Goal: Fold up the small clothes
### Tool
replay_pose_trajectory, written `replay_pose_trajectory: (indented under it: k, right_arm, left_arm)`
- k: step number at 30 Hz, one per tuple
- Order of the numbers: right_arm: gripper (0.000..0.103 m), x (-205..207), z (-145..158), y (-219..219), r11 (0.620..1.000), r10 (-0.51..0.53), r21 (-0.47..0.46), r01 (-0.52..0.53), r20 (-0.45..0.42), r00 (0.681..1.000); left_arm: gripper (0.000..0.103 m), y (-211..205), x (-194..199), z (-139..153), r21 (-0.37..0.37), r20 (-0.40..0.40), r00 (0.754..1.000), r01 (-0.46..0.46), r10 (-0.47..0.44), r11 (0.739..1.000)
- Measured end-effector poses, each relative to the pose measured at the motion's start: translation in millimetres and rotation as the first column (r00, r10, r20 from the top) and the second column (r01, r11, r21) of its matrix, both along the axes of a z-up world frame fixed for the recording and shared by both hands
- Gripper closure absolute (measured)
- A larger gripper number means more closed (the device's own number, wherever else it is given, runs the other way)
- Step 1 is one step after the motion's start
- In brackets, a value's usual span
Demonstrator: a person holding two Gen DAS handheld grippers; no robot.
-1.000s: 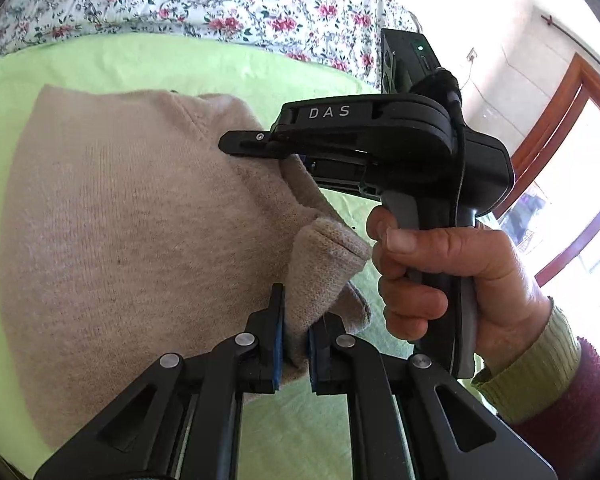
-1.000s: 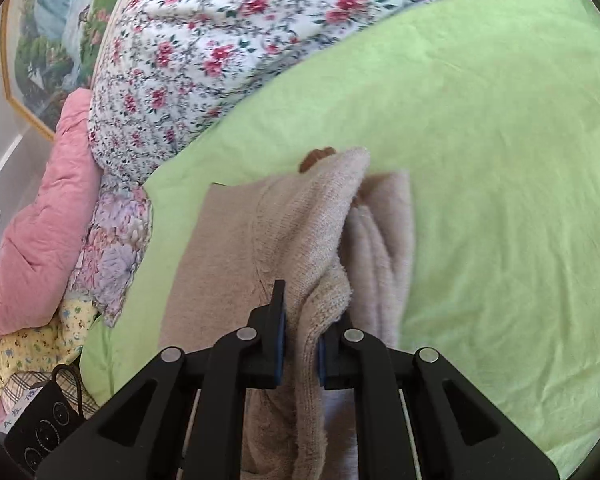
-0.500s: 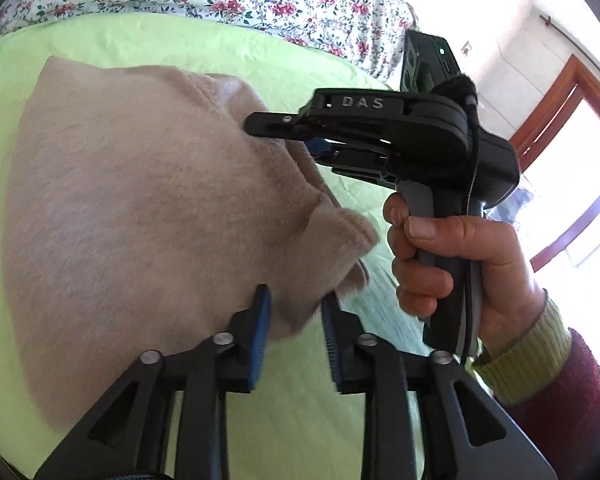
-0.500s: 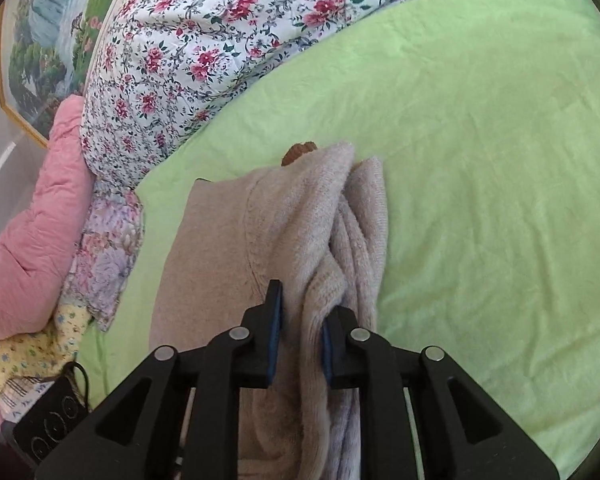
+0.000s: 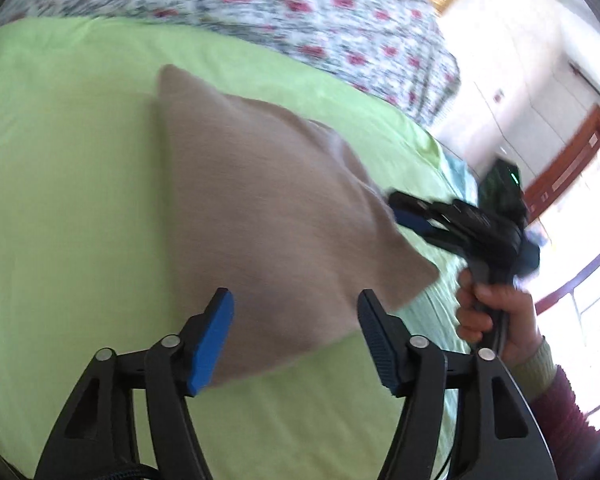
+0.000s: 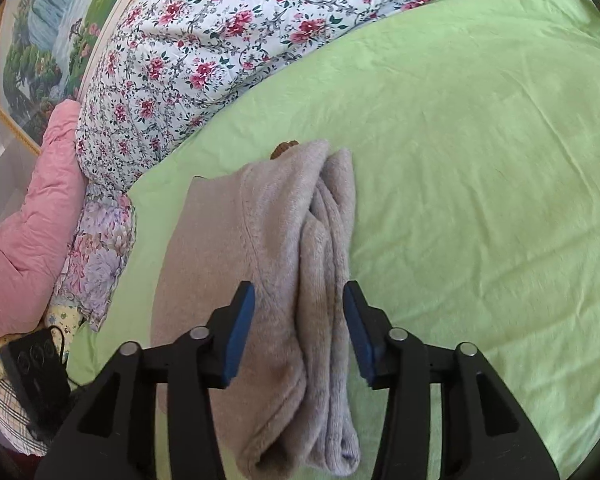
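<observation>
A small beige knit sweater [image 5: 268, 208] lies folded on the green bedsheet [image 5: 60, 200]. In the right wrist view the sweater [image 6: 228, 264] shows a flat body with bunched folded layers along its right side. My left gripper [image 5: 294, 336] is open and empty, its blue pads either side of the sweater's near edge. My right gripper [image 6: 298, 332] is open and empty, straddling the bunched fold. The right gripper also shows in the left wrist view [image 5: 460, 220], at the sweater's right corner, held by a hand.
A floral duvet [image 6: 228, 40] lies along the back of the bed. A pink quilt [image 6: 24, 220] and patterned pillows sit at left. A black device with a cable [image 6: 36, 376] lies at lower left. A wooden-framed door [image 5: 572, 168] is at right.
Both grippers have opened and let go of the sweater. The lifted fold has dropped flat onto the bed. The left view has pulled back and is motion-blurred.
</observation>
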State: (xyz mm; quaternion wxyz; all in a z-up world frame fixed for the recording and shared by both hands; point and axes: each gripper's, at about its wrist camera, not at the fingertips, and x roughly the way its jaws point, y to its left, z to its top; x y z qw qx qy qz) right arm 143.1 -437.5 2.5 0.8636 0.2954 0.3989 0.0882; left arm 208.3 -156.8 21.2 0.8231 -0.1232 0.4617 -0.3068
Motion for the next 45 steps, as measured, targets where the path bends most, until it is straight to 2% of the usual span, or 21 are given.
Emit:
replay_pose_trajectory:
  k: [6,8,13,16,18,19,20,22,25,28,32,35,40,45]
  right_arm:
    - [0.047,7,-8,5,1.000,0.017,0.010,-0.016,-0.023,1.000]
    - [0.044,12,-11,6,1.000,0.019,0.010,-0.019,-0.028,0.999]
    - [0.043,25,-25,9,0.998,0.032,0.060,-0.029,-0.060,0.998]
    - [0.043,32,-37,11,0.993,0.046,0.114,-0.037,-0.080,0.996]
    - [0.044,33,-40,13,0.990,0.048,0.140,-0.036,-0.081,0.996]
    - [0.046,34,-41,14,0.989,0.050,0.143,-0.038,-0.081,0.996]
    - [0.052,34,-41,15,0.989,0.054,0.143,-0.042,-0.083,0.995]
    - [0.058,33,-38,19,0.991,0.052,0.129,-0.041,-0.078,0.996]
    - [0.066,28,-32,24,0.992,0.037,0.121,-0.029,-0.065,0.997]
    - [0.070,24,-27,36,0.988,0.040,0.152,-0.034,-0.037,0.999]
    - [0.071,19,-18,69,0.977,0.091,0.189,-0.094,0.026,0.996]
    - [0.072,18,-8,99,0.971,0.133,0.191,-0.147,0.084,0.988]
    - [0.072,20,-2,147,0.963,0.206,0.147,-0.224,0.132,0.970]
    - [0.072,26,-16,179,0.955,0.258,0.123,-0.270,0.105,0.960]
  left_arm:
    - [0.027,27,49,-16,-0.074,-0.116,0.991,-0.078,0.069,0.994]
    - [0.025,27,65,-25,-0.096,-0.157,0.985,-0.085,0.069,0.992]
    - [0.020,17,99,-52,-0.154,-0.256,0.966,-0.075,0.033,0.985]
    - [0.019,6,111,-63,-0.169,-0.275,0.961,-0.059,0.010,0.984]
    - [0.023,1,114,-65,-0.165,-0.249,0.968,-0.043,0.001,0.985]
    - [0.028,0,113,-64,-0.152,-0.230,0.973,-0.034,-0.002,0.988]
    - [0.034,-2,112,-63,-0.134,-0.207,0.978,-0.020,-0.008,0.991]
    - [0.041,-1,108,-60,-0.122,-0.180,0.984,-0.007,-0.015,0.993]
    - [0.048,5,102,-50,-0.117,-0.153,0.988,-0.003,-0.015,0.993]
    - [0.050,24,93,-29,-0.111,-0.099,0.995,-0.025,0.014,0.994]
    - [0.050,64,76,6,-0.121,-0.017,0.999,-0.053,0.051,0.991]
    - [0.050,93,62,20,-0.109,0.023,0.997,-0.074,0.077,0.991]
    - [0.050,137,37,24,-0.093,0.077,0.990,-0.109,0.116,0.990]
    - [0.050,171,28,-3,-0.083,0.031,0.987,-0.152,0.155,0.985]
